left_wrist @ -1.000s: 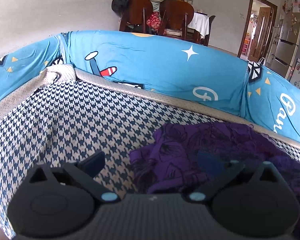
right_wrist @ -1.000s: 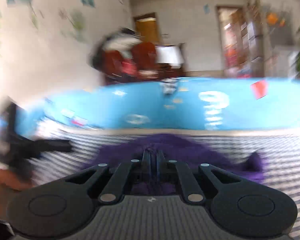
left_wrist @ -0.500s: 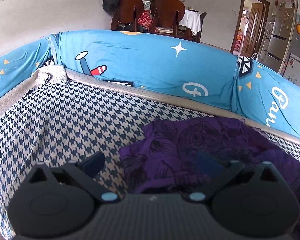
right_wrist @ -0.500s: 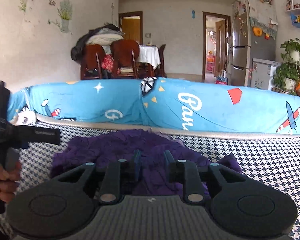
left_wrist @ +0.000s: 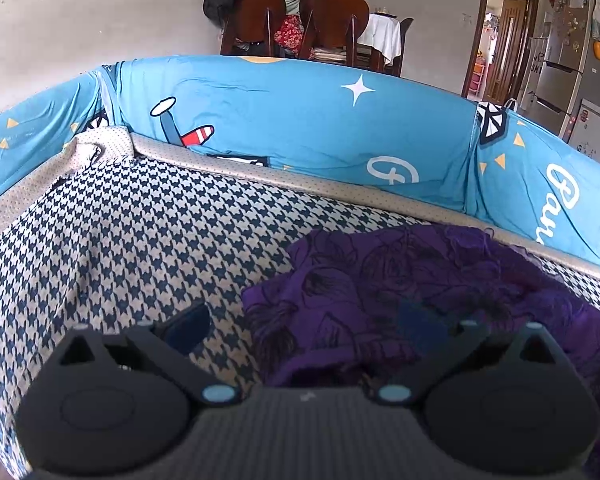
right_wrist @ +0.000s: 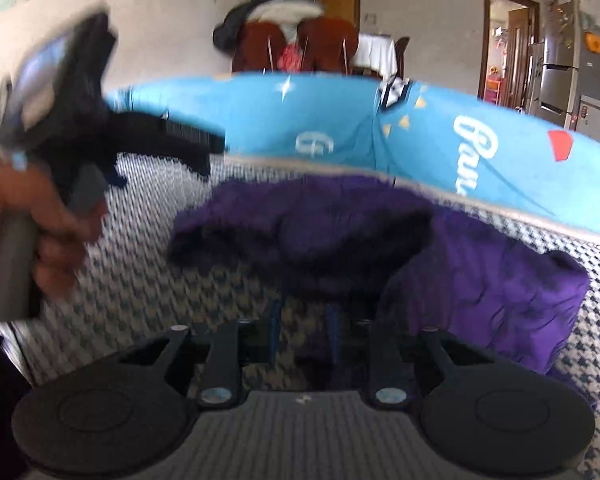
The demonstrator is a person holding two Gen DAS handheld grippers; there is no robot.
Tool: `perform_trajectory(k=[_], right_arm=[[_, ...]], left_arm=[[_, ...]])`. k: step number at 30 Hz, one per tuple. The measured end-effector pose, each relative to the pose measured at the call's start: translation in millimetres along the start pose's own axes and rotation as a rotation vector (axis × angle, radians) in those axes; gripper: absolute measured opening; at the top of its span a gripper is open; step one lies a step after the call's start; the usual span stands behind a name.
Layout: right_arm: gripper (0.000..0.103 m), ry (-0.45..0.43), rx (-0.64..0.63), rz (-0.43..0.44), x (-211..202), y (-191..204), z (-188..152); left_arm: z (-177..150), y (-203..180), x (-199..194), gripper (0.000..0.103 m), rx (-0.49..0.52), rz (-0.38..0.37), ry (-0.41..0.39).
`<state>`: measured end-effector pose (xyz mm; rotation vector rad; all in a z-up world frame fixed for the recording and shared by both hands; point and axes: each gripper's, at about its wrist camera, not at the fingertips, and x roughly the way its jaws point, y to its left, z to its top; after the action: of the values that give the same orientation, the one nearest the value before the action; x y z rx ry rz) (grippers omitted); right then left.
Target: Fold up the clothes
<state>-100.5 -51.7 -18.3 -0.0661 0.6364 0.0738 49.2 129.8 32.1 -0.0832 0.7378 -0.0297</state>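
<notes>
Right gripper [right_wrist: 302,330]: black two-finger tongs, jaws parted a little and lately opening, nothing pinched; houndstooth cover shows through the gap, the garment's near edge just ahead. Left gripper [left_wrist: 300,324]: black tongs, jaws spread wide, one finger over the cover, the other over purple cloth; held by a hand [right_wrist: 40,216]. Crumpled purple garment with dark floral print [left_wrist: 400,288]: heaped on the navy-and-cream houndstooth cover [left_wrist: 140,232], near the padded blue cartoon-print rail [left_wrist: 300,128].
</notes>
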Motion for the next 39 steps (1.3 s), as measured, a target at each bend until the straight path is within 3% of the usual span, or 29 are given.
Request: perform_trajectory(k=[2,7,14,15,17,20,23,27,34,39], right_arm=[[0.042,0.029,-0.031,-0.021,15.3,4.3,-9.2],[0.051,0.06,-0.064,-0.054,41.9,6.9,-20.2],[0.049,0.095,-0.058,-0.143,62.9,1.9,-26.2],[0.047,0.098,-0.042,-0.137,63.2,-1.0,-27.2],[0.022,0.104,-0.004,-0.124,63.2,-7.2,-28.6],[0.011,0.109,0.074,-0.086,57.4,-17.7,-24.4],[0.011,0.084,0.108,-0.014,43.1,-18.9,-16.3],[0.01,0.032,0.107,0.144,12.0,-4.6,-2.2],[0.01,-0.072,0.035,0.432,-37.6,40.7,20.0],[0.01,-0.102,0.024,0.583,-48.9,68.2,26.8]], left_arm=[[0.4,0.3,-0.1,0.103,-0.005,-0.005,0.003],[0.8,1.0,-0.3,0.103,-0.011,-0.012,0.009],[2.2,3.0,-0.3,0.103,-0.021,-0.017,0.01],[2.1,3.1,-0.3,0.103,-0.021,-0.018,0.01],[1.9,3.4,-0.5,0.103,-0.02,-0.02,0.01],[3.2,5.7,-1.5,0.103,-0.025,-0.021,0.004],[6.2,12.8,-3.1,0.103,-0.046,-0.013,-0.008],[9.8,23.0,-5.4,0.103,-0.07,0.012,-0.027],[15.3,42.9,-10.9,0.103,-0.081,0.058,-0.067],[18.8,64.3,-17.1,0.103,-0.094,0.101,-0.1]])
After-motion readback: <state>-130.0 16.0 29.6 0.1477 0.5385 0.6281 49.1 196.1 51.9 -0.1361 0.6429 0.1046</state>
